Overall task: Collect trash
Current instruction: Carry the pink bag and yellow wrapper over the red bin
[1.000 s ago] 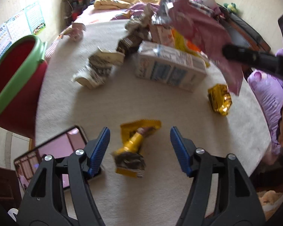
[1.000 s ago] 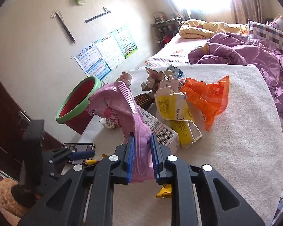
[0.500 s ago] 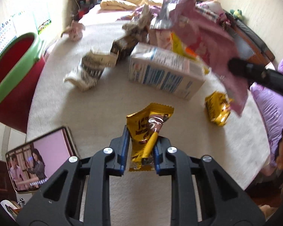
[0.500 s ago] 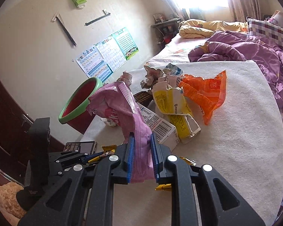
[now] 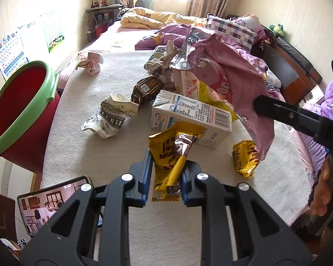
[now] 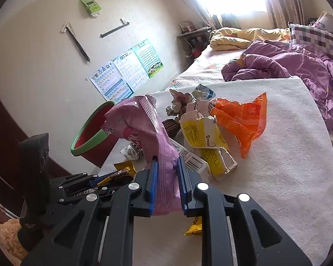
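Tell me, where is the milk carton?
In the left wrist view, the milk carton lies on its side mid-table, just beyond the yellow wrapper, right of the crumpled paper cup.

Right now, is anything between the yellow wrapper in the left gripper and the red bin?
Nothing visible. The left gripper holds the yellow wrapper; toward the red bin lies only bare mat. The crumpled cup sits farther back.

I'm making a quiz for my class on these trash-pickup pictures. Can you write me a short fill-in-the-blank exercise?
1. The left hand-held gripper is shut on a ____ wrapper.
2. The right hand-held gripper grips a ____ bag.
3. The red bin has a ____ rim.

Answers: yellow; pink; green
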{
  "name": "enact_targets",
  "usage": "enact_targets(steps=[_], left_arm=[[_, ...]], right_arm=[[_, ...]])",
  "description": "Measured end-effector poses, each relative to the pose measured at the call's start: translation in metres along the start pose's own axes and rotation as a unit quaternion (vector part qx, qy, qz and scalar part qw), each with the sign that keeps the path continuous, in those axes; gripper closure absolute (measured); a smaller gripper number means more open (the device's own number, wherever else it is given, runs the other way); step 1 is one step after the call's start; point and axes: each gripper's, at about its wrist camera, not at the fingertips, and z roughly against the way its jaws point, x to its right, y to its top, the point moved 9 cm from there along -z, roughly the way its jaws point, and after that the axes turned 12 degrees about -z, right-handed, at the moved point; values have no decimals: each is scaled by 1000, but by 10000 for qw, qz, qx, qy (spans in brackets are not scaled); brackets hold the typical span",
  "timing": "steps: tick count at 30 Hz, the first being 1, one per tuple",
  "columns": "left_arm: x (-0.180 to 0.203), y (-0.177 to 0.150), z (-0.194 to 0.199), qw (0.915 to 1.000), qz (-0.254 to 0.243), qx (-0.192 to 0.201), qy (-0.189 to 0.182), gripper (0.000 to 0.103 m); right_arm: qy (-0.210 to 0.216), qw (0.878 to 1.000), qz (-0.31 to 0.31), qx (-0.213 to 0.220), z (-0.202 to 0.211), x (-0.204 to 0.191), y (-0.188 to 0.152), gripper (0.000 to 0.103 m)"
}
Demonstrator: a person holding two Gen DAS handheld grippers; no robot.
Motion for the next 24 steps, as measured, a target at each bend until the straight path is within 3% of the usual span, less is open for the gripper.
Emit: enact_targets(steps=[24], left_arm=[[-25,13,5,9999,-26,151,-43,82]], right_arm=[[-44,9999,-19,108,-17,-17,13,86]])
